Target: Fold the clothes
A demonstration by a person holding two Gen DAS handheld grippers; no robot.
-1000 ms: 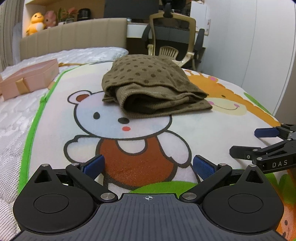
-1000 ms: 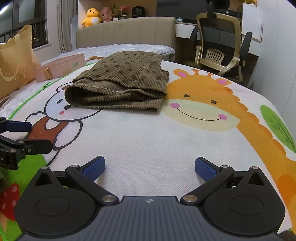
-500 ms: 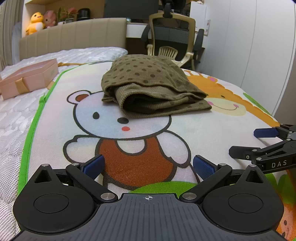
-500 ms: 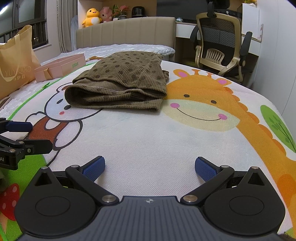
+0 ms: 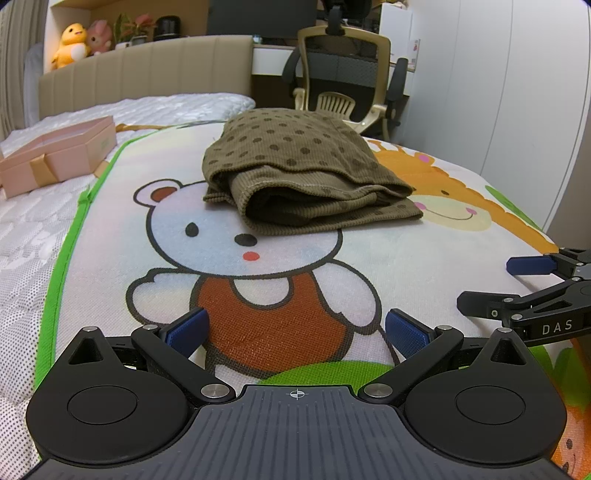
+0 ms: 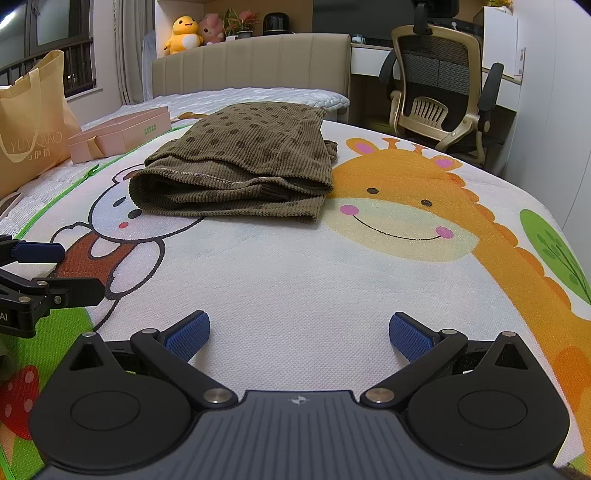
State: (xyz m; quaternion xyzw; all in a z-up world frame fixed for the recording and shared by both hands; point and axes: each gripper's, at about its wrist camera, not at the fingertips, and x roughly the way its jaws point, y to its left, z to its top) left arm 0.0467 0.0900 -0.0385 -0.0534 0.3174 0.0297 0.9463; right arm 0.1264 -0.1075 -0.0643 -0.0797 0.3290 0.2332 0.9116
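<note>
A brown dotted corduroy garment lies folded in a thick stack on the cartoon mat, well ahead of both grippers. My left gripper hovers low over the bear print, open and empty. My right gripper is open too, with only bare mat between its blue pads. Each gripper shows at the side of the other's view: the right gripper at the right edge, the left gripper at the left edge.
A pink gift box sits on the white mattress left of the mat. A tan paper bag stands further left. Beyond the bed are the headboard, plush toys and an office chair.
The left wrist view has shifted very slightly toward the left; the garment and both grippers otherwise stay as they were.
</note>
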